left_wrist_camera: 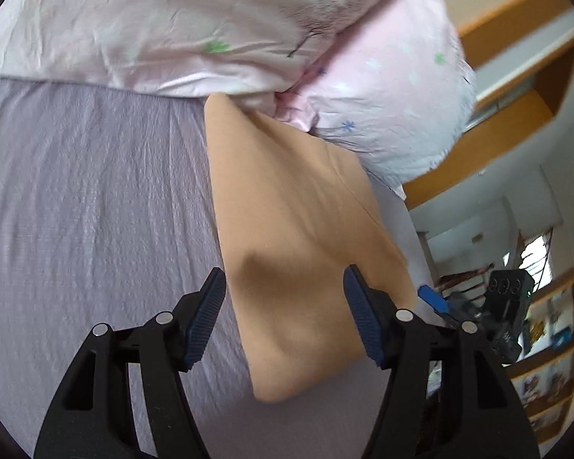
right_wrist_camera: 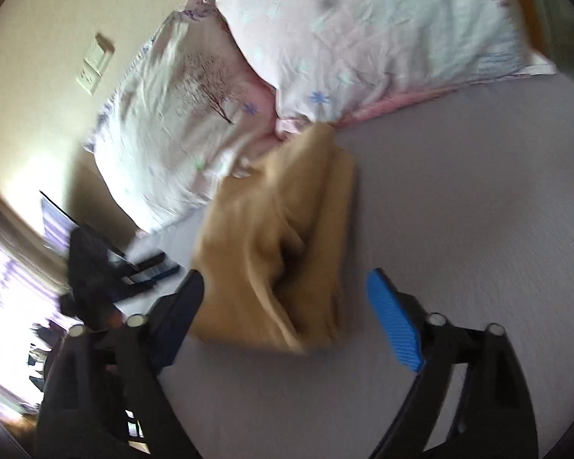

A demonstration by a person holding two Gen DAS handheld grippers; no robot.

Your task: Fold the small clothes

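Now both tongs (left_wrist_camera: 283,317) (right_wrist_camera: 287,321) wide apart, tan garment (left_wrist_camera: 287,237) on bedsheet (left_wrist_camera: 95,210)

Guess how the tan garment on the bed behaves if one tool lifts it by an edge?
The tan garment is probably floppy: it lies in soft creases and layers on the purple sheet. It looks thin, so likely light. The layers would probably unfold and drape.
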